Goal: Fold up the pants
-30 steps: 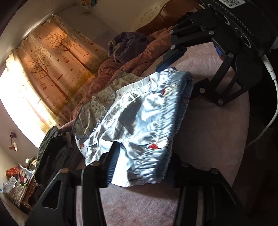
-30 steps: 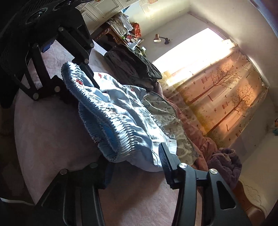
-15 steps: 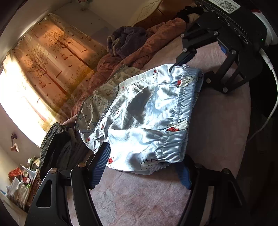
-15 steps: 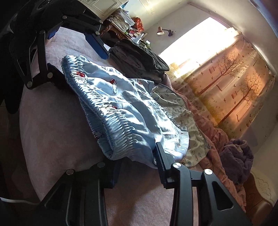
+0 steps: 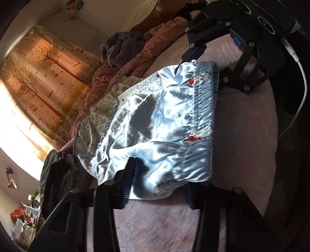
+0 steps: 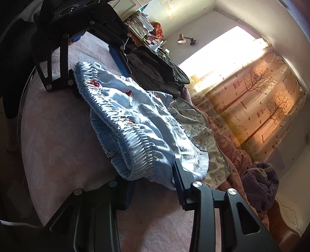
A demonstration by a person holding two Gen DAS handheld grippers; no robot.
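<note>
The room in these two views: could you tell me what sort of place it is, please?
Most likely a bedroom at home. A bed with a pink cover holds rumpled bedding, tree-print curtains hang at a sunlit window, and a carved headboard stands behind.

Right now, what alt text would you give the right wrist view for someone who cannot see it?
Light-blue satin pants with a cartoon-cat print lie on a pink bedspread, the right gripper clamping one end of the elastic waistband and the left gripper closing on the other. Behind are dark clothes and tree-print curtains.

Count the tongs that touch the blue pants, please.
2. The left tongs are closing on one waistband end of the blue pants, cloth between them; the right tongs grip the other end.
</note>
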